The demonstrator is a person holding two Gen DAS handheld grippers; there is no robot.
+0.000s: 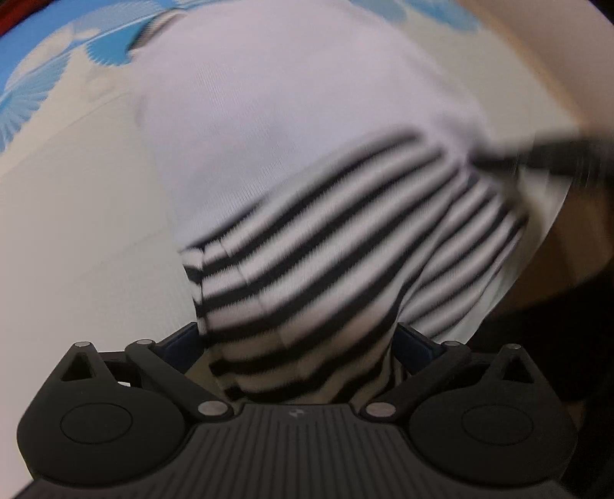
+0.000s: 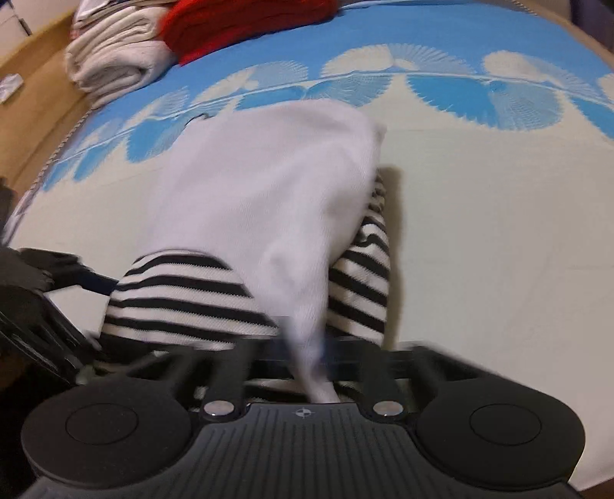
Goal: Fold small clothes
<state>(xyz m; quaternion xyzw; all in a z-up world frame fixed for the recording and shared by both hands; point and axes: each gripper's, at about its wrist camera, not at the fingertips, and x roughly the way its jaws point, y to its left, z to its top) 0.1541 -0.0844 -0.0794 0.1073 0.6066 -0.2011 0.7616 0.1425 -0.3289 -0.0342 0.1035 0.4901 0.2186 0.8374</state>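
Mid-fold on the bed (image 2: pixel 499 238): a small garment (image 2: pixel 268 199), white in the body with black-and-white striped parts, is lifted at its near edge while its far end lies on the cream and blue bedspread. The left gripper (image 1: pixel 299 345) has its jaws clenched on the striped fabric at six o'clock in its own view. The right gripper (image 2: pixel 307 357) pinches the white cloth there, jaws closed tight. Folded clothes, white (image 2: pixel 111 57) and red (image 2: pixel 245 23), wait at eleven o'clock. By the look of it, the next move calls for carrying the held edge toward twelve o'clock, laying it flat, then letting go.
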